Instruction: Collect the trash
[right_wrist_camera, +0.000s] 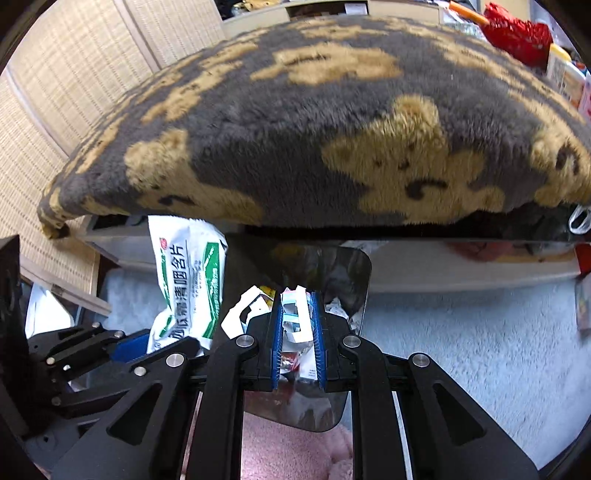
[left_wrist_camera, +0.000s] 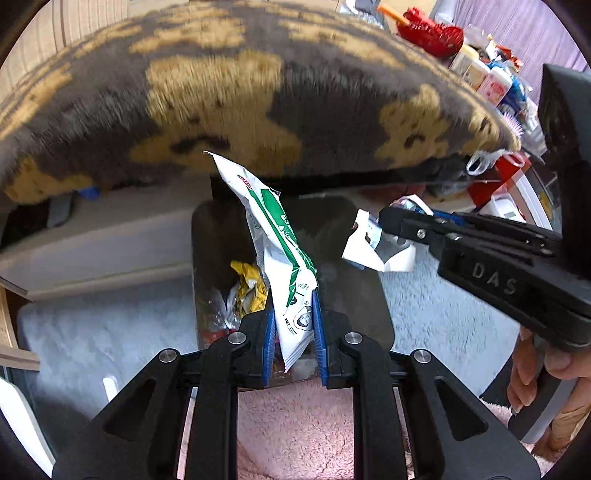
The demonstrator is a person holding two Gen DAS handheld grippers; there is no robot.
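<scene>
My left gripper (left_wrist_camera: 294, 317) is shut on a white and green packet (left_wrist_camera: 275, 236) that stands upright above a dark translucent trash bin (left_wrist_camera: 373, 314). Crumpled yellow wrappers (left_wrist_camera: 249, 284) lie inside the bin. My right gripper (right_wrist_camera: 298, 325) is shut on a crumpled white paper wrapper (right_wrist_camera: 295, 321), held over the same bin (right_wrist_camera: 351, 280). In the left wrist view the right gripper (left_wrist_camera: 384, 225) comes in from the right with the white paper (left_wrist_camera: 365, 247) at its tip. The packet (right_wrist_camera: 188, 284) and the left gripper (right_wrist_camera: 140, 345) show at the left of the right wrist view.
A big grey and tan plush cushion (left_wrist_camera: 240, 99) hangs over the far side of the bin. A pale blue rug (right_wrist_camera: 461, 343) covers the floor, and pink fleece (left_wrist_camera: 295, 424) lies close below. Cluttered boxes and a red item (left_wrist_camera: 432, 33) sit at the upper right. A hand (left_wrist_camera: 535, 373) holds the right gripper.
</scene>
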